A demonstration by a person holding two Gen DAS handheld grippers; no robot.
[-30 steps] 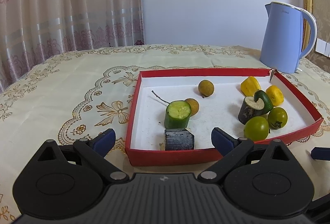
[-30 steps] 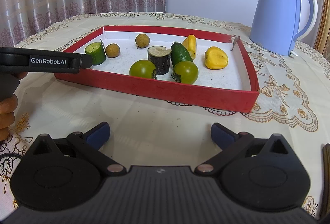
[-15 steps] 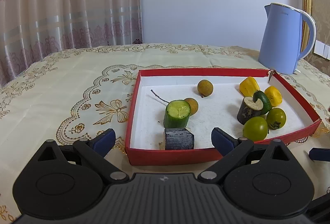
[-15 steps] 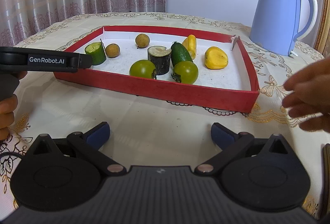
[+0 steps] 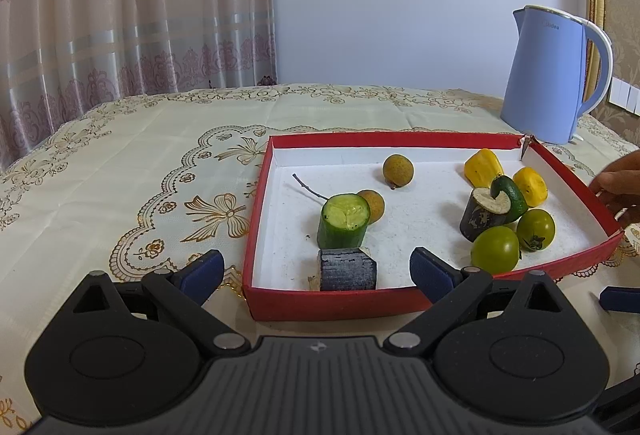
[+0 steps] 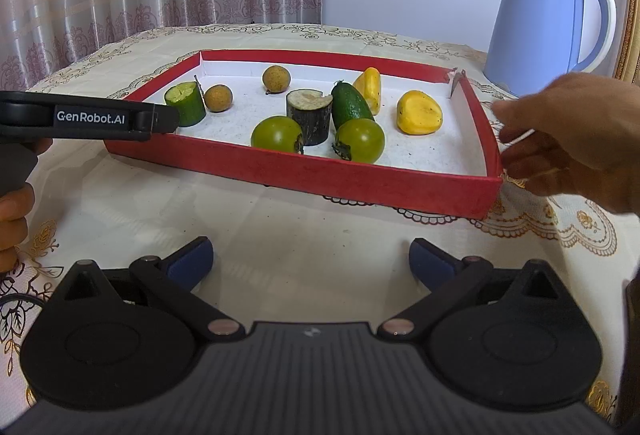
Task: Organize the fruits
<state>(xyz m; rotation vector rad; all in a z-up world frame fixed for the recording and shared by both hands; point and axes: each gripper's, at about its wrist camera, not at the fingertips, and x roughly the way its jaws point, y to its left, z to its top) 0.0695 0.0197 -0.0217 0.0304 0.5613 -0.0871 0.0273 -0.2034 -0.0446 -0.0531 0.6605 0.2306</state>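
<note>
1. Left wrist view. The left gripper (image 5: 316,269) stands wide open just before the near wall of the shallow red cardboard tray with a white floor (image 5: 400,141), holding nothing. Inside, left of centre, sit a cut green cucumber stub (image 5: 343,221), a brown round longan (image 5: 373,206) touching it on the far side, and a dark grey block (image 5: 347,269) against the near wall. A second longan (image 5: 397,167) lies farther back. At the right cluster a dark-skinned cut stub (image 5: 482,215), a small green avocado-like fruit (image 5: 514,193), two yellow fruit pieces (image 5: 483,167) and two green tomatoes (image 5: 495,250). A bare hand (image 5: 620,191) touches the tray's right wall.

2. Right wrist view. The right gripper (image 6: 310,259) is likewise wide open and empty, resting low over the embroidered cream tablecloth (image 6: 280,219), apart from the tray's near wall. The bare hand reaches the tray's right corner.

3. Step in hand (judgement). All fruits lie within the tray, loosely grouped; this fits either a layout awaiting sorting or one being finished. The hand appears to be steadying or shifting the tray. Any gripper move should wait until it withdraws.

4. Legible writing. "GenRobot.AI" on the left gripper's side; "Midea" on the pale blue electric kettle (image 6: 536,23).
</note>
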